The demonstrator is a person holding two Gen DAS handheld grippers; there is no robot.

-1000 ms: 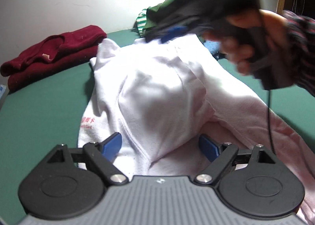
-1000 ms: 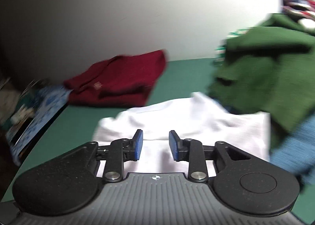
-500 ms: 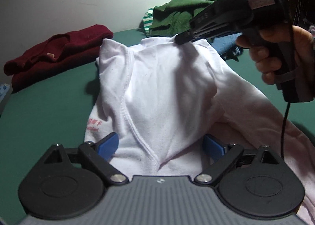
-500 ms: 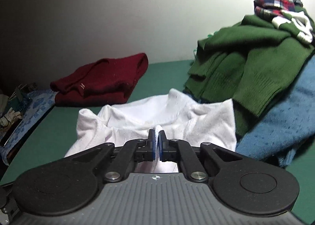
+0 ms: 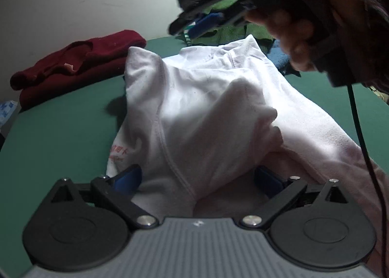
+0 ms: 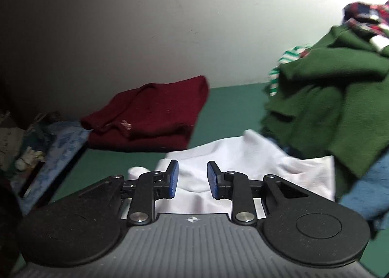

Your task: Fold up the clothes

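Bare green table [image 5: 60, 137] left of the white shirt [image 5: 194, 112] (clothes pile [image 6: 328, 107] blocks right).

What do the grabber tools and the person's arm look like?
Each gripper, left and right, has black linkage arms, blue pads, silver screws, round black discs and a ribbed grey body. A thin black cable hangs from the right one. The sleeve is dark plaid.

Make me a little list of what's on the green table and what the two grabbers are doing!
surface: green table
being folded: white shirt, rumpled, in the middle
already folded: dark red sweater, far left by the wall
waiting pile: green sweater on top, blue knit below
left gripper: jaws opening wide, shirt fold between them, not pinched
right gripper: jaws opening, above the shirt, holding nothing
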